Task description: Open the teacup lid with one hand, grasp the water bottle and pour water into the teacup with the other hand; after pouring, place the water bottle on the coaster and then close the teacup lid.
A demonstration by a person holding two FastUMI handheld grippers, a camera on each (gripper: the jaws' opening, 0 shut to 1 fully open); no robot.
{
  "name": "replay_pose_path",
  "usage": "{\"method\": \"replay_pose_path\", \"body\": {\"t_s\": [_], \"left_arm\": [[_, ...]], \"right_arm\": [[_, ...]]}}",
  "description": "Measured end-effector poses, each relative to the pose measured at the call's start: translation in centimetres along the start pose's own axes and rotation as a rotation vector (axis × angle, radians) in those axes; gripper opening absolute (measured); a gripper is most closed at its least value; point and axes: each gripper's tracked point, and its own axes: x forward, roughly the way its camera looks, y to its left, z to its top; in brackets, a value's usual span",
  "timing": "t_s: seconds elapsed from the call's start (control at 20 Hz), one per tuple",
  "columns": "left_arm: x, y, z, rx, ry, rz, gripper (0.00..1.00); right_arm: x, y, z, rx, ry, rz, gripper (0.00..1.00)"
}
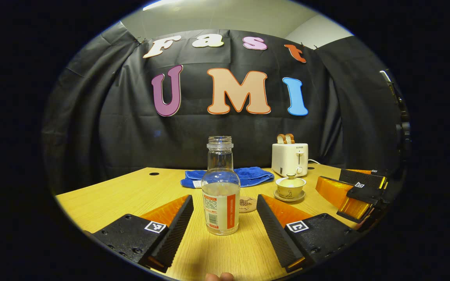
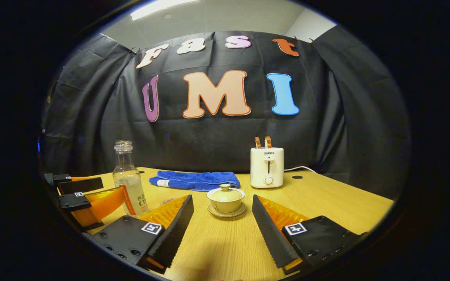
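Left gripper [image 1: 225, 226] apart, flanking water bottle [image 1: 220, 191] | right gripper [image 2: 223, 222] apart, short of lidded teacup [image 2: 225, 199]

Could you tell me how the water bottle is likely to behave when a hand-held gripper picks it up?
The bottle looks like smooth clear glass, so probably stiff but slippery and breakable. It is tall, narrow and uncapped, so a push up high might tip and spill it. Water fills roughly the lower half, so it is likely bottom-heavy.

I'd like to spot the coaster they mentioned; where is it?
In the left gripper view, the coaster lies on the table just behind the water bottle, left of the lidded teacup.
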Motion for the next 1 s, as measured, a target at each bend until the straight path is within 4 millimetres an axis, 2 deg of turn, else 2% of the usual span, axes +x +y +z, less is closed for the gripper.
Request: {"method": "replay_pose_path", "body": {"t_s": [0.05, 0.1, 0.15, 0.35, 0.4, 0.45, 0.55, 0.65, 0.7, 0.75, 1.0], "left_arm": [[0.0, 0.0, 0.0, 0.001, 0.001, 0.0, 0.95], [0.0, 0.0, 0.0, 0.001, -0.001, -0.001, 0.95], [0.0, 0.0, 0.0, 0.001, -0.001, -0.001, 0.95], [0.0, 0.0, 0.0, 0.001, 0.0, -0.001, 0.95], [0.0, 0.0, 0.0, 0.001, -0.001, -0.001, 0.95], [0.0, 0.0, 0.0, 0.002, -0.001, -0.001, 0.95], [0.0, 0.0, 0.0, 0.002, -0.002, -0.001, 0.95], [0.0, 0.0, 0.0, 0.001, -0.001, -0.001, 0.95], [0.0, 0.0, 0.0, 0.001, -0.001, -0.001, 0.95], [0.0, 0.0, -0.1, 0.001, -0.002, -0.001, 0.95], [-0.1, -0.1, 0.0, 0.002, -0.002, -0.001, 0.95]], "right_arm": [[0.0, 0.0, 0.1, 0.0, 0.0, 0.0, 0.94], [0.0, 0.0, 0.0, 0.0, 0.0, 0.0, 0.97], [0.0, 0.0, 0.1, 0.0, 0.0, 0.0, 0.94], [0.2, 0.3, 0.1, 0.003, 0.002, 0.013, 0.97], [0.3, 0.0, -0.2, 0.001, 0.007, 0.019, 0.94], [0.5, -0.3, -0.2, 0.001, 0.009, 0.011, 0.97], [1.0, -0.3, -0.8, -0.002, 0.024, -0.001, 0.95], [3.0, -0.5, -0.7, -0.009, 0.03, -0.014, 0.94], [4.8, -0.7, -0.4, -0.015, 0.025, -0.023, 0.94], [6.4, -0.8, -0.3, -0.028, 0.036, -0.032, 0.99], [12.7, -0.5, -2.1, -0.098, 0.127, -0.018, 0.98]]}}
